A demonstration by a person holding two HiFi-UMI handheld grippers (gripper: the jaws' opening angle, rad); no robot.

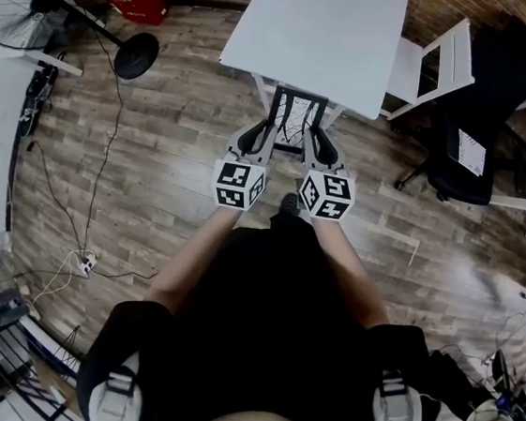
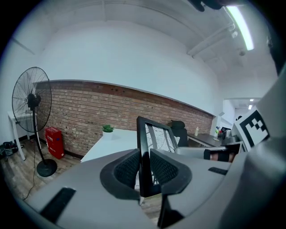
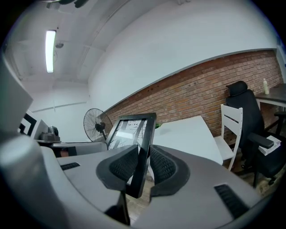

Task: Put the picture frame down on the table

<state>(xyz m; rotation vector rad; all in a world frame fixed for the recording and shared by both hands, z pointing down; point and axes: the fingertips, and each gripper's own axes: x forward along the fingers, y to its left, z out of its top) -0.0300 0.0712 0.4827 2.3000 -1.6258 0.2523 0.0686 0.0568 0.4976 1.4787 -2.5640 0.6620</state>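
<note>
You hold the frame (image 1: pixel 298 121) upright in the upper centre of the head view, right at the table's (image 1: pixel 330 33) near edge, above the wood floor (image 1: pixel 153 183). Your left gripper (image 2: pixel 144 167) is clamped on the frame's left border. Your right gripper (image 3: pixel 142 165) is clamped on its right border, pads pressing the black edge.

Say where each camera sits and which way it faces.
Head view: on the head, looking steeply down at table, frame; arms, left claw, right claw show.
Left gripper view: on left claw, facing brick wall, fan; right claw shows.
Right gripper view: on right claw, facing brick wall, chair; left claw shows.
Shared: frame clamped by both claws.
</note>
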